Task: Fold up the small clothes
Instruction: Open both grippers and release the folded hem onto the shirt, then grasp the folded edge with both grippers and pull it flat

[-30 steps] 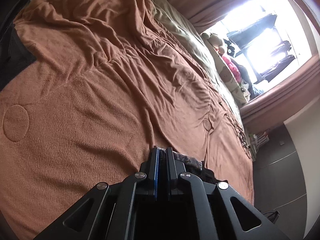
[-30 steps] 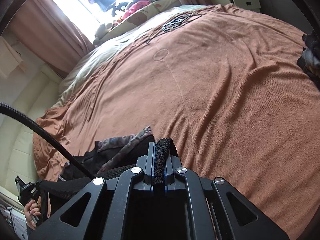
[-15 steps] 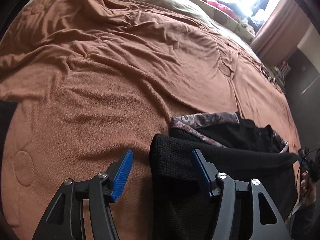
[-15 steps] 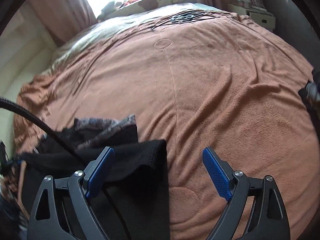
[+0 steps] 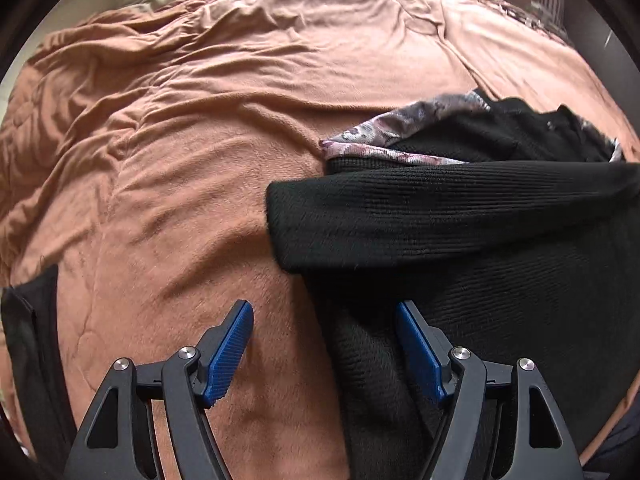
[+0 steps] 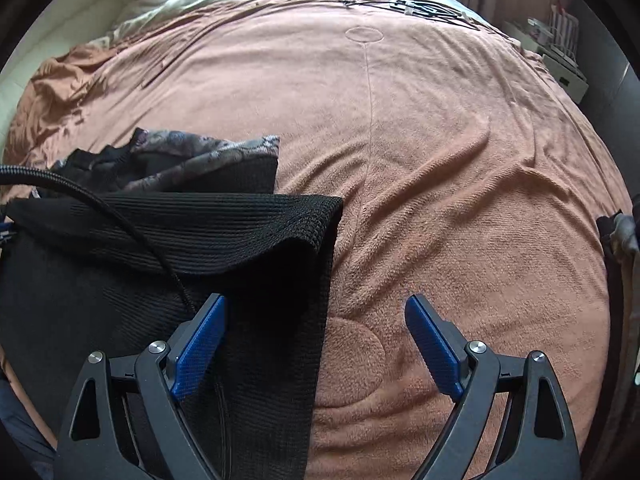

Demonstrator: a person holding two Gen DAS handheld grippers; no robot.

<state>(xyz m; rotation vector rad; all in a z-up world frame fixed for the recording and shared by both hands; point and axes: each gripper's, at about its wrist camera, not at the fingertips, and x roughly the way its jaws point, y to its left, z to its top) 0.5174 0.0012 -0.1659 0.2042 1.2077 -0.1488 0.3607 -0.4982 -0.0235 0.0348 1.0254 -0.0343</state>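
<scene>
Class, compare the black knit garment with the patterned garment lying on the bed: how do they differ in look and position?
The black knit garment is plain, ribbed and dark; the patterned garment carries a greyish-purple floral-looking print and looks smoother. The black knit garment lies nearest the grippers, its top edge folded over; the patterned garment lies farther back, partly covered by black cloth, only a strip showing. Both rest on the brown blanket, gripped by neither gripper.

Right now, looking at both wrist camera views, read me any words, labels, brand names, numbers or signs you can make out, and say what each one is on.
No readable text in either view.
Black knit garment: no label or tag shows.
Patterned cloth: print only, no lettering.
Brown blanket: stitched circles, no words.
Dark design at the blanket's far edge: too small and distorted to read.
Items on the bedside stand: too blurred.
</scene>
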